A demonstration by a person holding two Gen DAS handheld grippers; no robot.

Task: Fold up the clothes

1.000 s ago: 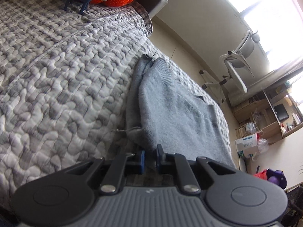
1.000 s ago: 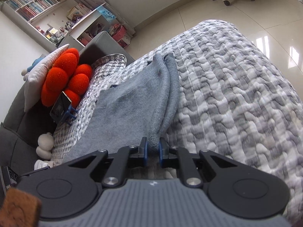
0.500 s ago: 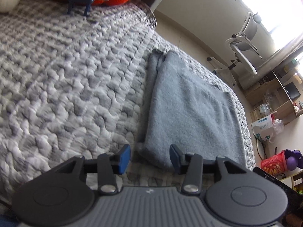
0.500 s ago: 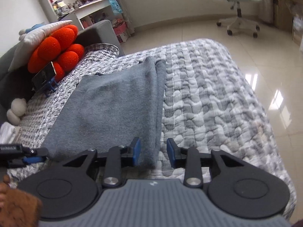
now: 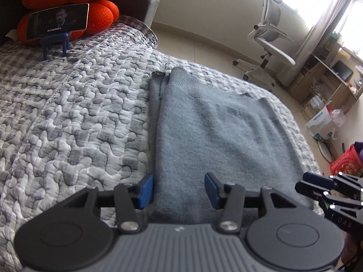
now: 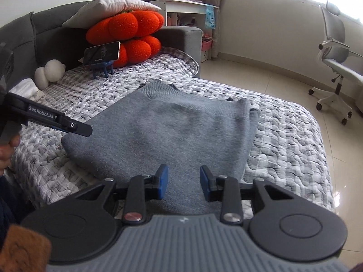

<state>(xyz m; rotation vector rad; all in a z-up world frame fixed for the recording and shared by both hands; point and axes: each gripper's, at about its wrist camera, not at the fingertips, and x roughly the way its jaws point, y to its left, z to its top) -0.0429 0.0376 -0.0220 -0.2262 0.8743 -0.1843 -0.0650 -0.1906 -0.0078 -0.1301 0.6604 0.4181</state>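
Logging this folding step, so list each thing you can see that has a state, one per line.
Sweater: folded, flat on the quilt.
Left tool: open, just released, sweater edge between its tips.
Right tool: open, just released, above the sweater.
Phone: screen on, propped on a stand.
Chair: unoccupied.

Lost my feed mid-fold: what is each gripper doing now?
Left gripper: open, just released, above the grey sweater.
Right gripper: open, just released, holding nothing.

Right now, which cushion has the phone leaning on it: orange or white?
The orange cushion. The phone on its blue stand leans against it; the white pillow lies on top, clear of the phone.
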